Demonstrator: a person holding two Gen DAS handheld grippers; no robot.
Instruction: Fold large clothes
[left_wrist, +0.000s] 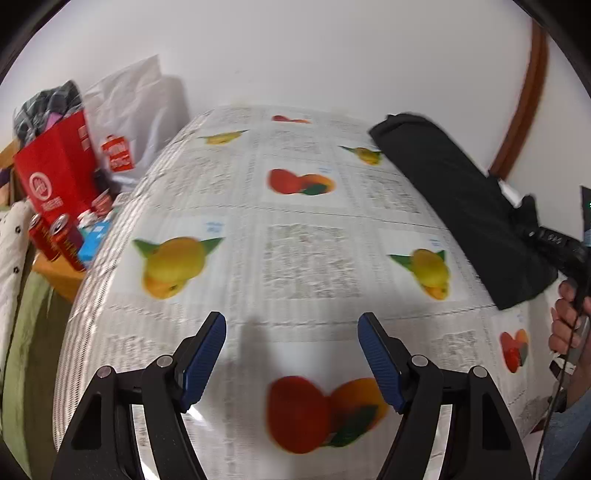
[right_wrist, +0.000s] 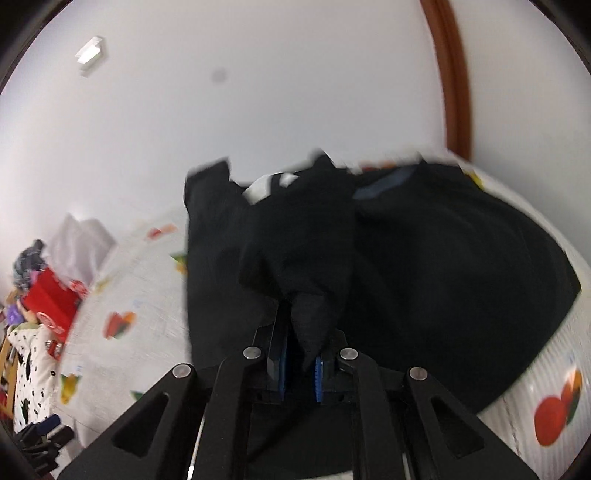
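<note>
Two claws showing, one per hand. Left claw (left_wrist: 291, 362) hanging wide open over the desk (left_wrist: 303, 258), blue pads well apart, nothing between them, only the fruit-printed newspaper-pattern cloth lying below. Right claw (right_wrist: 301, 363) pinching nearly closed on a bunched fold of one black garment (right_wrist: 424, 277), cloth rising in a peak from between the two blue pads. From the left wrist view, the same black garment (left_wrist: 454, 206) stretching taut along the right side of the desk, lifted at its near end, a person's hand (left_wrist: 565, 325) gripping the right claw's handle at the frame's edge. From the right wrist view, the garment spreading over the far right part of the desk, a white patch and a bluish band showing near its far edge; blurred, so detail uncertain.

Counting the printed fruit in the left view: three yellow-and-orange clusters clearly, a fourth small one far off, three red-and-orange clusters plus one at the far edge. Sitting beside the desk at left: one red paper bag (left_wrist: 55, 173), one white plastic bag (left_wrist: 136, 114), two red cans (left_wrist: 59, 240). Curving up the white wall at right, one brown wooden frame (left_wrist: 524, 107). Nothing blocking the open desk ahead of the left claw.
</note>
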